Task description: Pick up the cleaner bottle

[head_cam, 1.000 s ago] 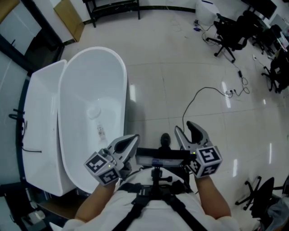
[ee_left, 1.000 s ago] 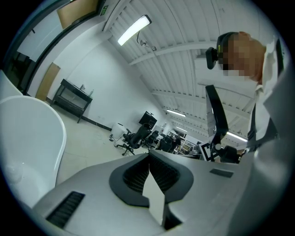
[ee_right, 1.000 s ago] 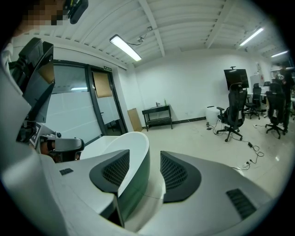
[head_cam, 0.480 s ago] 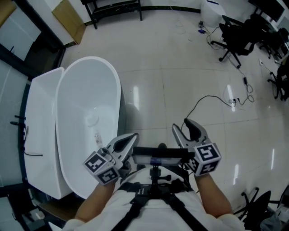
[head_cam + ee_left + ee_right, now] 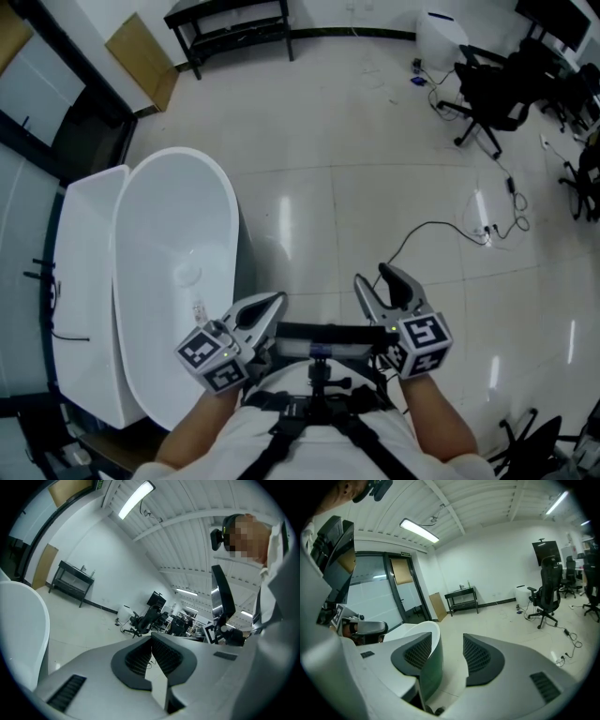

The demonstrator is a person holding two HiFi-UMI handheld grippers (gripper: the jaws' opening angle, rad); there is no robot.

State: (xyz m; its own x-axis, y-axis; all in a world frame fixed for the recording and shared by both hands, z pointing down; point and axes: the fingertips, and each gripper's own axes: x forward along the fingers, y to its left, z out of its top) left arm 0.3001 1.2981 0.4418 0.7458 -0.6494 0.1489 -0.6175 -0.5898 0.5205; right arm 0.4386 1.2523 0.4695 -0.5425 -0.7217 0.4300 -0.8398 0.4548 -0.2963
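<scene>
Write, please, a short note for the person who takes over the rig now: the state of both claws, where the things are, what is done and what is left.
Left claw: shut, nothing in it.
Right claw: open, empty.
Both are held in front of the person's body, by the near end of the white bathtub.
Cleaner bottle: not clearly visible. A small clear item lies on the tub's bottom, too small to identify.
Done: nothing is picked up yet.
Left: find the bottle, probably by checking that item first, then grasp and lift it.
</scene>
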